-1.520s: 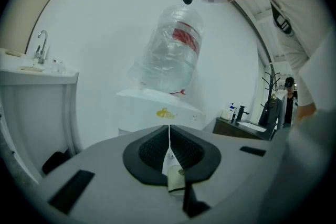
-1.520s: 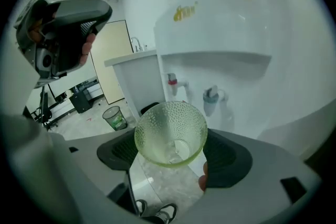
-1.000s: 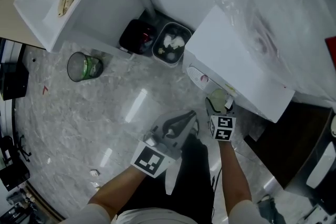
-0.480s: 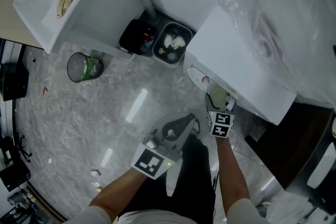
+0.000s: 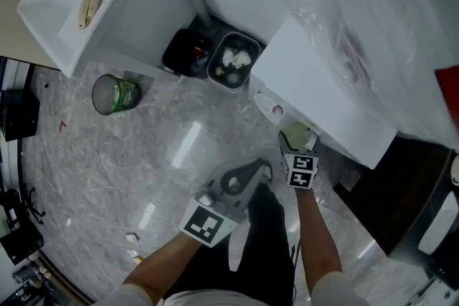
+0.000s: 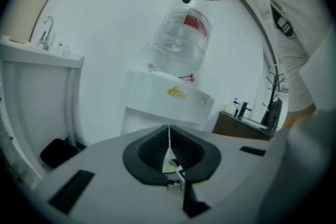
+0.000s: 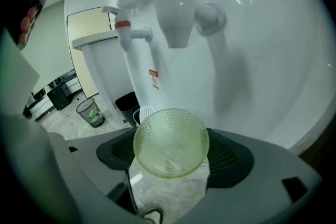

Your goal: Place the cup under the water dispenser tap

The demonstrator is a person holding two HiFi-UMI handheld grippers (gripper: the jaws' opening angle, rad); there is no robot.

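Gripping the green dimpled glass cup (image 7: 170, 141) by its sides, the right gripper (image 7: 173, 159) is clenching it between both dark pads, and the cup's open mouth is facing up toward that gripper's camera. In the right gripper view the cup is sitting inside the white recess of the water dispenser (image 7: 262, 60), and the blue-ringed tap (image 7: 173, 8) is hanging almost straight above it, nozzle down. The red-tabbed tap (image 7: 126, 31) is standing off to the cup's left. The cup and the blue-ringed tap are lining up side to side, but how far the nozzle lies beyond the rim is hard to judge. Marble floor (image 7: 168, 191) is showing beneath the cup between the jaws, so I cannot tell whether its base is resting on anything. From the head view, the cup is tucking in at the dispenser's front edge. The left gripper (image 6: 169, 139) is clamping on nothing, jaws pressed together, hanging well back and pointing toward the dispenser. Being far nearer, the right gripper is looking like the one to finish the placing.
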